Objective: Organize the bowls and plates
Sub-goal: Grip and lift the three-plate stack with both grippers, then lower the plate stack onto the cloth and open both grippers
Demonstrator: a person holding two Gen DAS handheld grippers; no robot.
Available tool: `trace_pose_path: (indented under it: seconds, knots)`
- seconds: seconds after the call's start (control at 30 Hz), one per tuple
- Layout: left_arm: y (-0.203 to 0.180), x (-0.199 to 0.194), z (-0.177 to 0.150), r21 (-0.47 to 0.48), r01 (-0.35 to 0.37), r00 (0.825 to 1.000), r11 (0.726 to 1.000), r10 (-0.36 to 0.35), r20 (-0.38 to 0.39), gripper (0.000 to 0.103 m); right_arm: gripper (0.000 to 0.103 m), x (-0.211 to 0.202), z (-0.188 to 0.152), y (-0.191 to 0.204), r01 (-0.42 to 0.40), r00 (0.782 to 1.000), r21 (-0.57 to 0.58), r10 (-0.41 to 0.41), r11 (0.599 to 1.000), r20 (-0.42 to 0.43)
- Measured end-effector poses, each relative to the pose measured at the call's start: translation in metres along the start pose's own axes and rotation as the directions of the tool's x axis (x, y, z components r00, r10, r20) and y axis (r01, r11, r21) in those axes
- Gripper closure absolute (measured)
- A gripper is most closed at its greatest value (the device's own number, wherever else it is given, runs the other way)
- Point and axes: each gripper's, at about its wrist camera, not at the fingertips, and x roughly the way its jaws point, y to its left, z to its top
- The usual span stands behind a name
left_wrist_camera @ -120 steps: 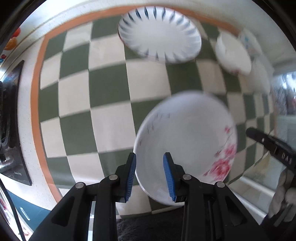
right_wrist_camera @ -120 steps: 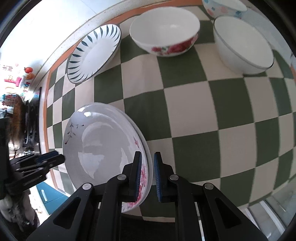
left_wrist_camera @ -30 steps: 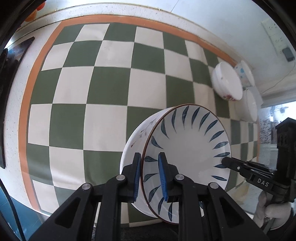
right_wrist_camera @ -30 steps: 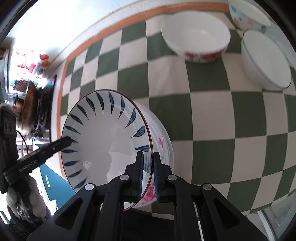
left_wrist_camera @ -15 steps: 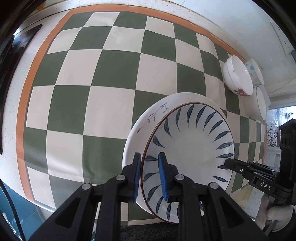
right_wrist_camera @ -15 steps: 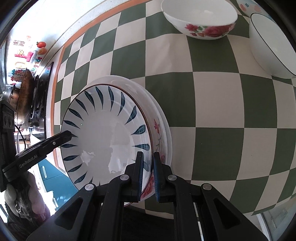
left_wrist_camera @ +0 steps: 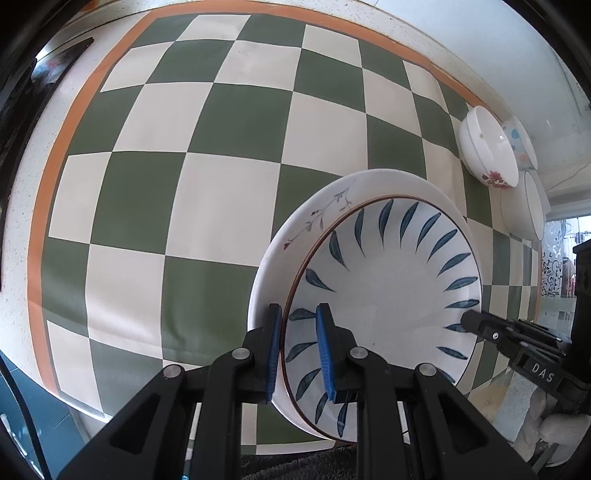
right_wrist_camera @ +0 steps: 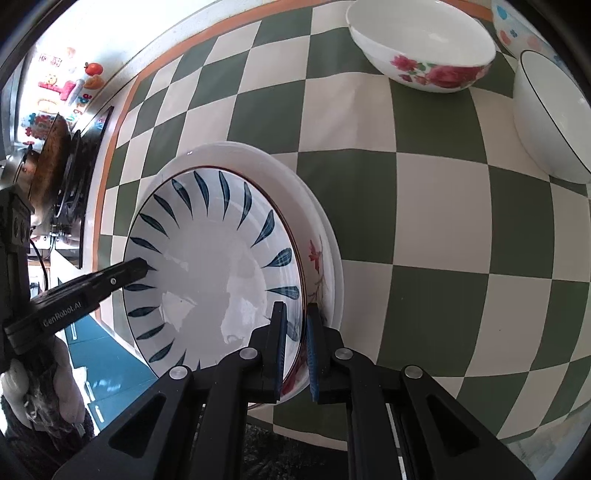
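Observation:
A blue-leaf plate (left_wrist_camera: 384,295) (right_wrist_camera: 214,266) rests nested in the white floral plate (left_wrist_camera: 317,218) (right_wrist_camera: 317,258) on the checkered cloth near its front edge. My left gripper (left_wrist_camera: 298,349) straddles the blue-leaf plate's left rim, jaws close around it. My right gripper (right_wrist_camera: 295,347) is closed on the same plate's right rim. Each gripper shows in the other's view: the right (left_wrist_camera: 517,343), the left (right_wrist_camera: 77,291).
Three bowls stand at the back right: a rose-patterned one (right_wrist_camera: 424,44) (left_wrist_camera: 487,147), a plain white one (right_wrist_camera: 550,118) (left_wrist_camera: 524,210), and a dotted one (right_wrist_camera: 517,33) (left_wrist_camera: 521,140). A stove (right_wrist_camera: 66,173) lies beyond the cloth's left edge. The counter edge (right_wrist_camera: 332,432) is just below the plates.
The blue-leaf plate has come down from a tilted, lifted pose and settled into the floral plate. Both grippers stayed on its rim; the left jaws look slightly wider.

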Motion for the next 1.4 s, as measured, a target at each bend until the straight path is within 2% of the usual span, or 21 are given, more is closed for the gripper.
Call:
trace_pose_path:
  seconds: [0.27,0.67,0.93,1.07,1.13,1.17,1.23,1.27,1.3,1.33,1.37,1.4]
  knots:
    - [0.000,0.001,-0.005,-0.035,-0.011,1.000,0.999,0.011,-0.005,0.087,0.092,-0.003,-0.003,-0.006,-0.019,0.998,0.075,0.014,0.997,0.060]
    - [0.002,-0.001,-0.019,-0.050,-0.002,1.000,0.999,0.002,-0.004,0.086,0.091,-0.012,-0.008,-0.011,-0.024,0.998,0.143,0.016,0.989,0.059]
    - [-0.009,-0.018,-0.026,0.000,-0.055,0.997,0.998,0.055,0.046,0.086,0.091,-0.028,-0.022,0.006,0.021,0.994,0.119,-0.033,0.993,0.104]
    - [-0.016,-0.038,-0.038,0.045,-0.093,0.992,0.995,0.088,0.093,0.085,0.091,-0.035,-0.036,0.024,0.068,0.990,0.080,-0.077,0.995,0.119]
    - [-0.018,-0.052,-0.045,0.056,-0.101,0.988,0.993,0.094,0.124,0.082,0.090,-0.043,-0.047,0.035,0.089,0.985,0.063,-0.097,0.994,0.143]
    - [-0.019,-0.062,-0.050,0.056,-0.105,0.985,0.993,0.096,0.146,0.077,0.087,-0.046,-0.052,0.039,0.099,0.983,0.057,-0.106,0.993,0.151]
    - [-0.018,-0.079,-0.056,0.061,-0.098,0.980,0.993,0.085,0.179,0.068,0.066,-0.059,-0.065,0.051,0.118,0.975,0.044,-0.125,0.992,0.183]
    - [-0.019,-0.087,-0.059,0.060,-0.099,0.977,0.993,0.085,0.193,0.057,0.058,-0.064,-0.068,0.055,0.123,0.972,0.040,-0.128,0.992,0.197]
    - [-0.018,-0.101,-0.063,0.062,-0.102,0.972,0.993,0.087,0.219,0.038,0.041,-0.073,-0.075,0.061,0.129,0.967,0.030,-0.132,0.991,0.217]
    - [-0.019,-0.109,-0.065,0.069,-0.105,0.967,0.992,0.086,0.239,0.027,0.025,-0.081,-0.080,0.065,0.137,0.963,0.026,-0.139,0.990,0.233]
    - [-0.020,-0.118,-0.069,0.074,-0.112,0.961,0.991,0.089,0.262,0.014,0.019,-0.088,-0.084,0.069,0.147,0.958,0.027,-0.149,0.989,0.246]
    - [-0.021,-0.133,-0.074,0.078,-0.128,0.949,0.989,0.099,0.299,0.013,0.017,-0.097,-0.090,0.073,0.155,0.951,0.026,-0.156,0.988,0.267]
